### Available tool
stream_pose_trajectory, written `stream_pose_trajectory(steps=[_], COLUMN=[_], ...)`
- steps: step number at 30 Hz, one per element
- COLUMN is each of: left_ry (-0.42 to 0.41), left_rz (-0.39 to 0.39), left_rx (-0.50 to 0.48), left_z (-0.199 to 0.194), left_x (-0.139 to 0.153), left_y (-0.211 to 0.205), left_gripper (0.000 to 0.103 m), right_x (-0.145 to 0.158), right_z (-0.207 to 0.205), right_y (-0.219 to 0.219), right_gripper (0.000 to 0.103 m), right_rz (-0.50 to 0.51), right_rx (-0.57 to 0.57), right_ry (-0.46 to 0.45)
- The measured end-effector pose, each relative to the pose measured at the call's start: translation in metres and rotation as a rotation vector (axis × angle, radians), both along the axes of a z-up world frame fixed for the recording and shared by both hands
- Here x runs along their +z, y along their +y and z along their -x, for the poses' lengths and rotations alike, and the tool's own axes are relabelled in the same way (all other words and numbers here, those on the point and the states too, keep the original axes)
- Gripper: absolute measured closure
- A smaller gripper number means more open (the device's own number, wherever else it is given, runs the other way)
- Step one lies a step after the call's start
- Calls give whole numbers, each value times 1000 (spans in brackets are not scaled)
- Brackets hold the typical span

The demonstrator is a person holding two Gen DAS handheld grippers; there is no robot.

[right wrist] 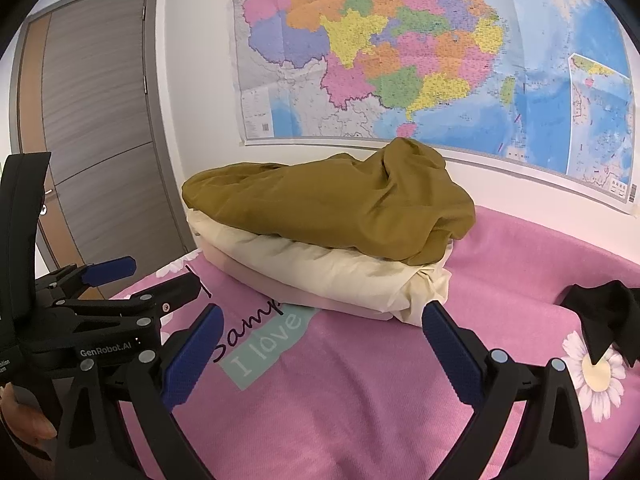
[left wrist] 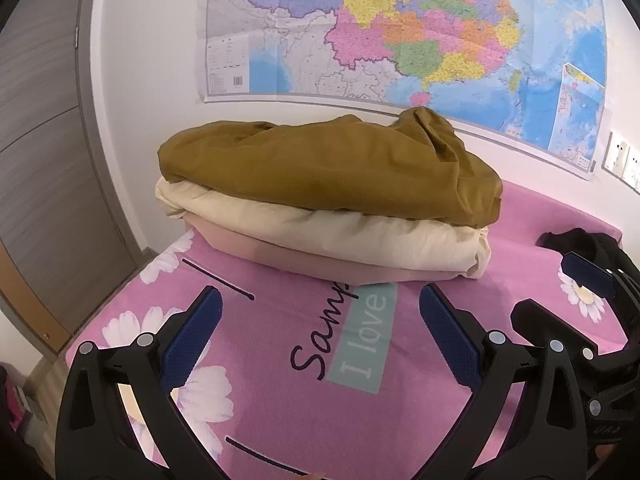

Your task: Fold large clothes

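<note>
Olive-brown cloth tops a stack of three folded pieces on the pink floral bedsheet, over a cream one and a pale pink one, all pushed toward the wall under the map. A loose black garment lies well apart at the right of the bed; it looks like the next piece to fold.

The main risk, as I judge it, is the top layer: it sits bunched and humped at its right end, so a careless brush from either tool could drag it off or skew the pile. Reaching for the black garment with only one layer pinched could also leave it twisted.

Both the left gripper and the right gripper hover side by side with jaws spread wide and nothing between them. The stack lies just ahead of the fingertips, untouched; the black garment is off to the right, outside both openings.
</note>
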State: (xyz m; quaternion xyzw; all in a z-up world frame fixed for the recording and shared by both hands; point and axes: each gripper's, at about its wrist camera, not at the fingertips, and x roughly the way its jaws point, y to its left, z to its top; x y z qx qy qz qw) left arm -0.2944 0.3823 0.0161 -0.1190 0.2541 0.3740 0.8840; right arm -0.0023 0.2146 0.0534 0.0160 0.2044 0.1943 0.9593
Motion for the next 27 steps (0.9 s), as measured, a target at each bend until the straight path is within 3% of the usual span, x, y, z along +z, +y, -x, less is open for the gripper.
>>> stream_pose_trajectory(steps=[27], left_ry=[14], left_rz=[-16], left_rx=[-7], left_z=[-1], left_x=[0], left_y=[-10], left_gripper=[6], right_x=[-2], right_z=[3], right_y=[-4], right_gripper=[6], right_rz=[-21], right_rx=[-13], right_ry=[11])
